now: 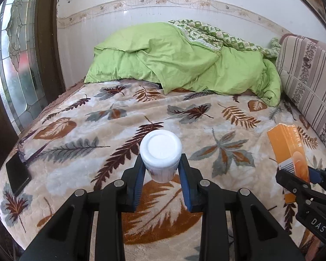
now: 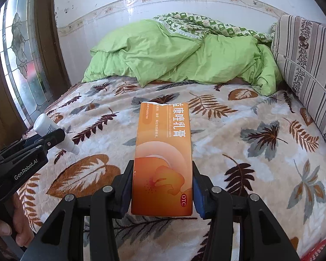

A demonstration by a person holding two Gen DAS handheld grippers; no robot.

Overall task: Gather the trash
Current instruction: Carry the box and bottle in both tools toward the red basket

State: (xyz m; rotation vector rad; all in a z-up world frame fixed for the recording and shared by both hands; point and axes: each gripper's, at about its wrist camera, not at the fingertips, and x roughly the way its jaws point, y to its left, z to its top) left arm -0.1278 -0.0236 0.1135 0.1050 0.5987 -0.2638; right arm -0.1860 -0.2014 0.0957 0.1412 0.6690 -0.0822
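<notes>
My left gripper (image 1: 161, 169) is shut on a small white plastic bottle (image 1: 160, 152), lifted above the bed with its flat end toward the camera. The right wrist view shows that bottle (image 2: 54, 133) at the left edge, clamped in the left gripper (image 2: 54, 138), with a hand below. My right gripper (image 2: 163, 187) is shut on an orange medicine carton (image 2: 163, 158) printed with white characters, its torn far end pointing toward the pillows. In the left wrist view the carton (image 1: 288, 150) and right gripper (image 1: 300, 179) show at the right edge.
Below both grippers lies a bed with a leaf-patterned blanket (image 1: 184, 117). A green duvet (image 1: 173, 58) is heaped at the far end. A striped cushion (image 1: 308, 82) lines the right side, and a dark phone (image 1: 17, 171) lies at the bed's left edge. A stained-glass door (image 1: 17, 50) stands on the left.
</notes>
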